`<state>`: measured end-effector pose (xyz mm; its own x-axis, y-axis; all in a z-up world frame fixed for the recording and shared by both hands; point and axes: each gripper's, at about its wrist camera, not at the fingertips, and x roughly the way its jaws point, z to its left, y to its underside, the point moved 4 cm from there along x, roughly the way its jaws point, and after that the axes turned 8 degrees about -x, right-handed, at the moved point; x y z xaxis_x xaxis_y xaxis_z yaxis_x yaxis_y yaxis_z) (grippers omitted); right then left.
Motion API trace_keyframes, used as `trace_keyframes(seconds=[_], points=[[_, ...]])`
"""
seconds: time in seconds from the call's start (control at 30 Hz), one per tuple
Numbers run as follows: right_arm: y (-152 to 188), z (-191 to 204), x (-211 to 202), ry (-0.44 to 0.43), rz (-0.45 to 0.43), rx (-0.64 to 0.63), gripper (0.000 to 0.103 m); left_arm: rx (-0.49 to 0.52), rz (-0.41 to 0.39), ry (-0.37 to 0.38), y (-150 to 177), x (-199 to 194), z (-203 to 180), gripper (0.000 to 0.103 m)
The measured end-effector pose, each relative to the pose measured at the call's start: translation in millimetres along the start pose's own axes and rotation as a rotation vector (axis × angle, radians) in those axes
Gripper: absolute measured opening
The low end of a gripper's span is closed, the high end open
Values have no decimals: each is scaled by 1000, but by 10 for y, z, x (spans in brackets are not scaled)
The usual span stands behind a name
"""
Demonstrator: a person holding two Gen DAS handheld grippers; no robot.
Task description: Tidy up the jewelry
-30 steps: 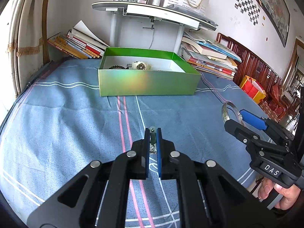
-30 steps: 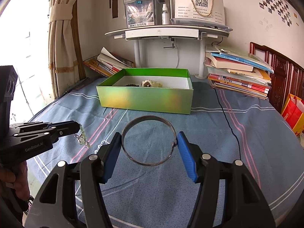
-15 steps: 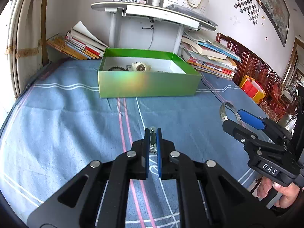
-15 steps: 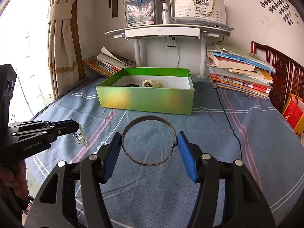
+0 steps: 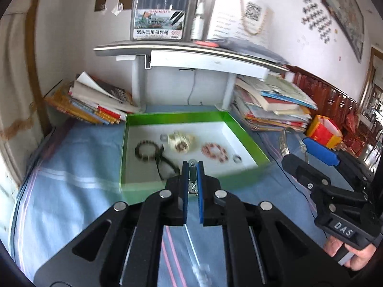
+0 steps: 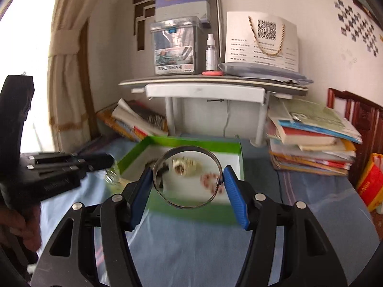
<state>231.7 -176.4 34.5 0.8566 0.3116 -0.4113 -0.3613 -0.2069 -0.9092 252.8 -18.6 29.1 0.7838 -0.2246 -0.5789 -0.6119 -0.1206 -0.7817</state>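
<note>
The green box (image 5: pixel 124 153) with a white floor lies on the blue sheet and holds a black bead bracelet (image 5: pixel 146 149), a pale watch (image 5: pixel 179 141), a pink bead bracelet (image 5: pixel 214 151) and a small ring (image 5: pixel 237 159). My left gripper (image 5: pixel 192 165) hovers over the box's near wall, shut on a small silvery pendant (image 5: pixel 192 175). My right gripper (image 6: pixel 188 179) is shut on a thin silver bangle (image 6: pixel 167 199), held upright in front of the box (image 6: pixel 191 141). The left gripper (image 6: pixel 95 162) shows at the left of that view, with the pendant (image 6: pixel 111 175) dangling from it.
Behind the box stands a small white desk (image 5: pixel 191 55) carrying a pen case, a spray bottle and a paper bag. Book stacks (image 5: pixel 95 105) (image 5: pixel 270 107) flank the desk legs. A red and yellow bag (image 5: pixel 323 129) and dark wooden furniture are at the right, a curtain (image 6: pixel 67 71) at the left.
Both grippers have moved forward and up toward the green box, which now looks closer with its inside visible. Both grips are unchanged.
</note>
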Motion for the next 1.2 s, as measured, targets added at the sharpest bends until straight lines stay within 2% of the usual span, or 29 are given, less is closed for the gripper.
trace_keyframes(seconds=[0.13, 0.17, 0.2, 0.27, 0.33, 0.4, 0.47, 0.53, 0.6, 0.83, 0.97, 1.1, 1.2], points=[[-57, -161, 646, 14, 58, 5, 61, -33, 52, -48, -235, 666, 150, 9], [-35, -188, 785, 2, 76, 12, 66, -38, 65, -74, -258, 844, 208, 23], [-15, -215, 892, -2, 87, 19, 70, -44, 73, -91, -261, 952, 258, 55], [23, -298, 983, 30, 104, 33, 75, -79, 43, -126, -287, 1026, 380, 83], [28, -384, 853, 25, 89, 77, 81, -102, 18, -110, -287, 927, 438, 85], [8, -429, 509, 28, 20, 96, 90, -95, 6, -86, -253, 708, 425, 91], [23, -405, 180, 44, -35, 86, 98, -83, -60, -68, -192, 360, 385, 99], [84, -338, -119, 43, -61, 64, 100, -70, -105, -60, -73, 68, 344, 99], [199, -214, -339, 49, -37, 26, 100, -59, -113, -64, 110, -163, 299, 99], [727, 90, -741, 81, 95, 13, 100, -40, -57, -138, 915, -598, 201, 99], [1007, 259, -857, 60, 157, 24, 100, -54, -28, -149, 1328, -778, 171, 99], [1151, 322, -954, 69, 188, 48, 100, -57, -50, -190, 1497, -903, 165, 99], [1191, 339, -1045, 81, 177, 48, 100, -63, -62, -198, 1509, -963, 168, 99]])
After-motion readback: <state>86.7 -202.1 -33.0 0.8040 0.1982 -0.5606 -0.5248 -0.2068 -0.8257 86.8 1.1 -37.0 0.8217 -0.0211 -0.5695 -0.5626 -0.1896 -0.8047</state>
